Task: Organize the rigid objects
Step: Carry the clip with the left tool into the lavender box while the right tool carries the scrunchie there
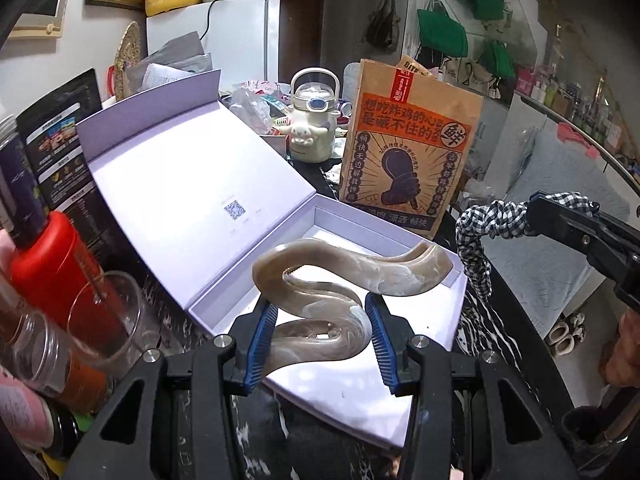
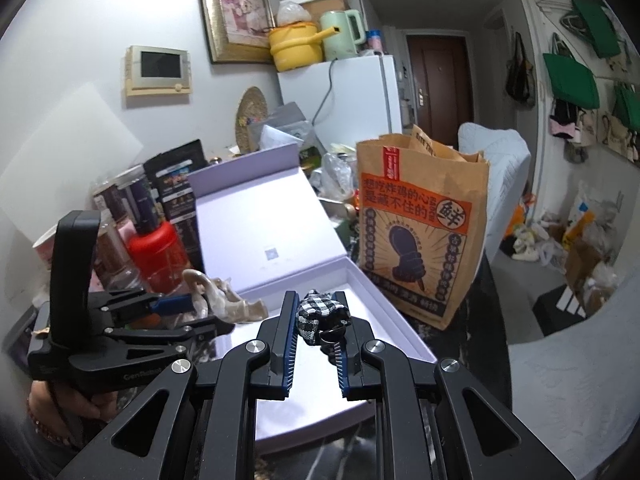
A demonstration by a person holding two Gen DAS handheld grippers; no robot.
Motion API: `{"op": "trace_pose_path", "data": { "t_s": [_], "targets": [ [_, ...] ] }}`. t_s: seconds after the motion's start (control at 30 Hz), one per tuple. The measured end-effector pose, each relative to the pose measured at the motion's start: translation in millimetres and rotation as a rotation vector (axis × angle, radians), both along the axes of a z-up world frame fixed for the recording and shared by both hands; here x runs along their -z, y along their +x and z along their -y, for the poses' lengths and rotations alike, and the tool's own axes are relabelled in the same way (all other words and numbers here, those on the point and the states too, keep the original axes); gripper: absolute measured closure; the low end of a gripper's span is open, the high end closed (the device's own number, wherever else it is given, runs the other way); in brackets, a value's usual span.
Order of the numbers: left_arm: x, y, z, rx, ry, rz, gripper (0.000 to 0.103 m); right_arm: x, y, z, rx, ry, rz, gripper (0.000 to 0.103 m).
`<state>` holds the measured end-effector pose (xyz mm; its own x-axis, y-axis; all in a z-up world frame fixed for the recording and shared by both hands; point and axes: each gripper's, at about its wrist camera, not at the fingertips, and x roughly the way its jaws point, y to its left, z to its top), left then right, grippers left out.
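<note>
My left gripper [image 1: 324,316] is shut on a beige marbled hair claw clip [image 1: 344,276] and holds it above the front of the open lavender gift box [image 1: 400,236]. The clip also shows in the right wrist view [image 2: 228,304], held by the left gripper [image 2: 208,312]. My right gripper [image 2: 318,312] is shut on a black-and-white checkered fabric hair tie [image 2: 320,314], over the box's tray [image 2: 360,280]. In the left wrist view the hair tie [image 1: 476,240] hangs from the right gripper [image 1: 532,216] at the box's right edge.
A brown paper food bag [image 1: 412,164] stands just behind the box. A red canister [image 1: 52,264], clear glass cups [image 1: 108,320] and jars crowd the left. A cream kettle-shaped bottle [image 1: 312,120] and clutter lie behind. A white fridge [image 2: 348,92] stands at the back.
</note>
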<state>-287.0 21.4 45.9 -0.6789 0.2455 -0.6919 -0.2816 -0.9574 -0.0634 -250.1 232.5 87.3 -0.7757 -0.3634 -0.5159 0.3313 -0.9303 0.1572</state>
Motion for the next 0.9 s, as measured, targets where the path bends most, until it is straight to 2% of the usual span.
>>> {"op": "trace_pose_path", "data": {
  "t_s": [0.17, 0.37, 0.73, 0.9],
  "targets": [
    [1, -16, -3, -0.002, -0.015, -0.007, 0.058, 3, -17, -3, 0.018, 0.017, 0.01, 0.087],
    [7, -39, -6, -0.004, -0.026, 0.003, 0.058, 9, -36, -5, 0.019, -0.006, 0.035, 0.087],
    [34, -66, -13, -0.031, -0.091, 0.049, 0.058, 30, -68, 0, 0.007, -0.025, 0.101, 0.087],
    [45, -75, -18, -0.024, -0.097, 0.076, 0.058, 43, -80, 2, 0.004, -0.039, 0.139, 0.087]
  ]
}}
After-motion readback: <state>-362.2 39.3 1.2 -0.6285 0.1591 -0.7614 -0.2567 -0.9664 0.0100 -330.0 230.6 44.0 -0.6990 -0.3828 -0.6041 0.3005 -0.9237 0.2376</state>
